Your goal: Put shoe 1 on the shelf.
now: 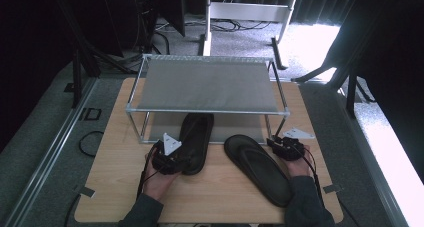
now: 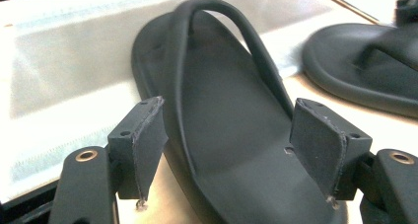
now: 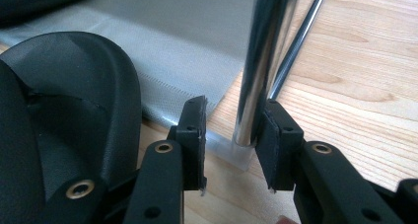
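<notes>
A: Your left gripper (image 2: 231,150) is straddling the left sandal's (image 1: 196,141) heel, jaws spread, nothing clamped yet?

B: Yes, toe already going under the rack (image 1: 207,84). Your right gripper (image 3: 229,140) is bracing the rack's post (image 3: 259,66), released; right sandal (image 1: 260,168) is waiting on the table (image 1: 120,187).

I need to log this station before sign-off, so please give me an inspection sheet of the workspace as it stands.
Surface: wooden table, bare around the rack.
Job's things: left flip-flop has its toe end under the shoe rack, on the lower shelf; right flip-flop lies on the table in front of the rack, angled.
Clutter: nothing seen.
Grippers: left gripper is open, its jaws to either side of the left flip-flop's heel end; right gripper is open, its jaws around the rack's front right leg.
Cables: a black cable trails from the left gripper; loose cables lie on the floor.
Surroundings: grey carpet, dark stands and a white frame beyond.
</notes>
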`<state>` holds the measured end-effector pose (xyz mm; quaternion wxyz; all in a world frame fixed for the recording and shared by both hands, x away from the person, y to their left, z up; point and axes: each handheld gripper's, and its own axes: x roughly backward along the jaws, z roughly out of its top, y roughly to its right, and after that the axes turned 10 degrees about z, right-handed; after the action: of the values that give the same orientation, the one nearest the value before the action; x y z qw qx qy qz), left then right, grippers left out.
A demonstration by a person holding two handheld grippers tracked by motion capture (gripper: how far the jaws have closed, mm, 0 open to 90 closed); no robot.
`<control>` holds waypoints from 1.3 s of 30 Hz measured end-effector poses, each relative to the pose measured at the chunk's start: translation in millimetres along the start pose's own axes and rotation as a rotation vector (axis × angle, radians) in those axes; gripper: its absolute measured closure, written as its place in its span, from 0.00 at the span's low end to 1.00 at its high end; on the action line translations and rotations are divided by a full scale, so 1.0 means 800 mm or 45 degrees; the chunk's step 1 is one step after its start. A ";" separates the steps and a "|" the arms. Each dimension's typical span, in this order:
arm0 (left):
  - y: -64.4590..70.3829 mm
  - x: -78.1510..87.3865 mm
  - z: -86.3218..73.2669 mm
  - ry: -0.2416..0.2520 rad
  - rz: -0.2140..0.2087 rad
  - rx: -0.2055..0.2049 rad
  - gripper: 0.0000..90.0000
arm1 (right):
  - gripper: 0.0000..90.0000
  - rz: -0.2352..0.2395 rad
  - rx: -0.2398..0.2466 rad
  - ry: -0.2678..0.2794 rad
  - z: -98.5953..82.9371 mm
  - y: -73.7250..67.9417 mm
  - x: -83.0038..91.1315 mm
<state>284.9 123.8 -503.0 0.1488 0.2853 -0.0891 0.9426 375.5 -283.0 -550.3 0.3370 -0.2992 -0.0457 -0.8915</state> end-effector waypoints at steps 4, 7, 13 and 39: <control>0.000 0.011 -0.010 -0.030 -0.032 0.004 0.32 | 0.73 0.000 0.000 0.000 0.000 0.000 0.000; 0.000 0.019 -0.019 -0.034 -0.050 0.008 0.30 | 0.73 0.002 0.000 0.001 0.000 0.000 0.000; 0.001 0.027 -0.038 -0.032 -0.070 0.001 0.30 | 0.74 -0.001 0.000 0.002 0.000 0.000 0.000; 0.024 0.019 -0.067 -0.117 -0.052 -0.064 0.30 | 0.74 -0.001 0.004 0.002 -0.001 0.000 0.000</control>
<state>239.0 123.2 -539.6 0.1709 0.3262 -0.1136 0.9228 375.2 -283.1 -550.8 0.3371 -0.2978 -0.0468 -0.8919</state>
